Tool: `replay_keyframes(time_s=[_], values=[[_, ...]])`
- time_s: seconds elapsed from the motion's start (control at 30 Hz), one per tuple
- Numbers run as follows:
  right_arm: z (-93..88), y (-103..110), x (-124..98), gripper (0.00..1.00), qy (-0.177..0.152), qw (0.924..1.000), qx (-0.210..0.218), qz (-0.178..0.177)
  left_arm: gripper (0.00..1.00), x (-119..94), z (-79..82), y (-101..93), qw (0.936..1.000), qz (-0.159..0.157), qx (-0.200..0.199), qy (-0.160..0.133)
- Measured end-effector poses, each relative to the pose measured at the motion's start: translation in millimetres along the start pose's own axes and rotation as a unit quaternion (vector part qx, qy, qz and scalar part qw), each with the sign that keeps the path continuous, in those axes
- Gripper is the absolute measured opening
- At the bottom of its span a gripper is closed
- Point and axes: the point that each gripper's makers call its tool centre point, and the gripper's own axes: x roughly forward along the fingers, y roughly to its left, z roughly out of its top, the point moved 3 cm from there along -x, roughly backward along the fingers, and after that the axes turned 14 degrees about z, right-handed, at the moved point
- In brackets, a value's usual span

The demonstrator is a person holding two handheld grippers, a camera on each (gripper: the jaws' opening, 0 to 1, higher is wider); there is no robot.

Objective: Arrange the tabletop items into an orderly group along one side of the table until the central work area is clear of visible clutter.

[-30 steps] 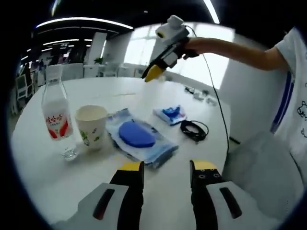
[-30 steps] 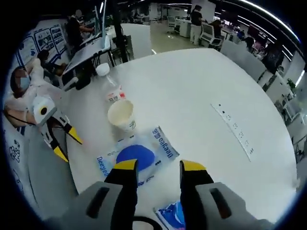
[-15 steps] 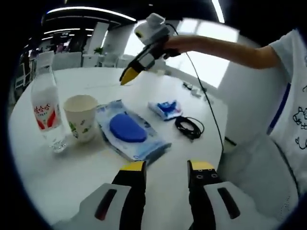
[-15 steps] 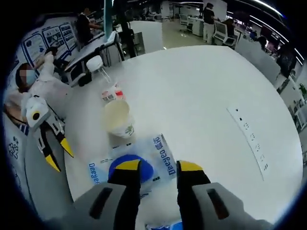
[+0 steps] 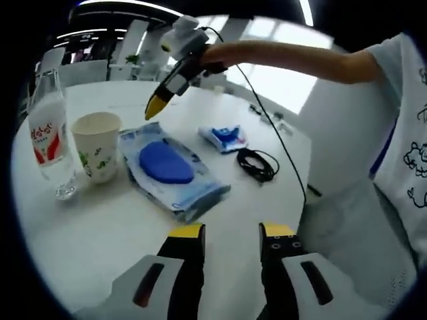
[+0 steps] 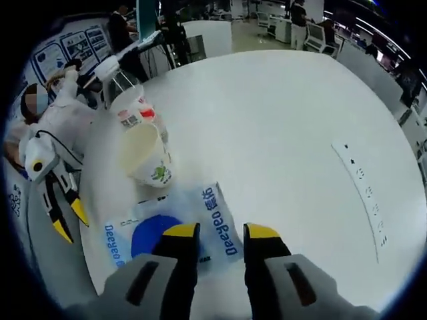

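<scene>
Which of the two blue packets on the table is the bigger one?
The wet-wipe pack with the blue oval lid, beside the paper cup; the small blue packet lies nearer the black cable.

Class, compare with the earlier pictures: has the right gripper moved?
Yes. In the left gripper view, the right gripper has come down and across, toward the wet-wipes pack and paper cup.

An open-plan office — rows of desks (image 6: 287, 27), strip ceiling lights (image 5: 120, 5).
</scene>
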Motion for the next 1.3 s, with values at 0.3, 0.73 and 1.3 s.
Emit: replay_keyframes(time_s=[0.3, 0.73, 1.3], values=[[-4.5, -12, 15, 0.17, 0.012, 0.9998, -0.008, 0.011, 0.28, 1, -2.3, 2.7, 0.9998, 0.000, -0.020, 0.001], [-11.5, -10, 22, 0.08, 0.027, 0.9991, -0.012, 0.032, 0.28, 5, -12.0, 7.2, 0.9982, 0.006, -0.052, 0.028], [-32.3, 4, -5, 0.00, 0.049, 0.9979, -0.029, 0.033, 0.23, 21, -12.7, 27.5, 0.9639, 0.054, -0.257, 0.047]])
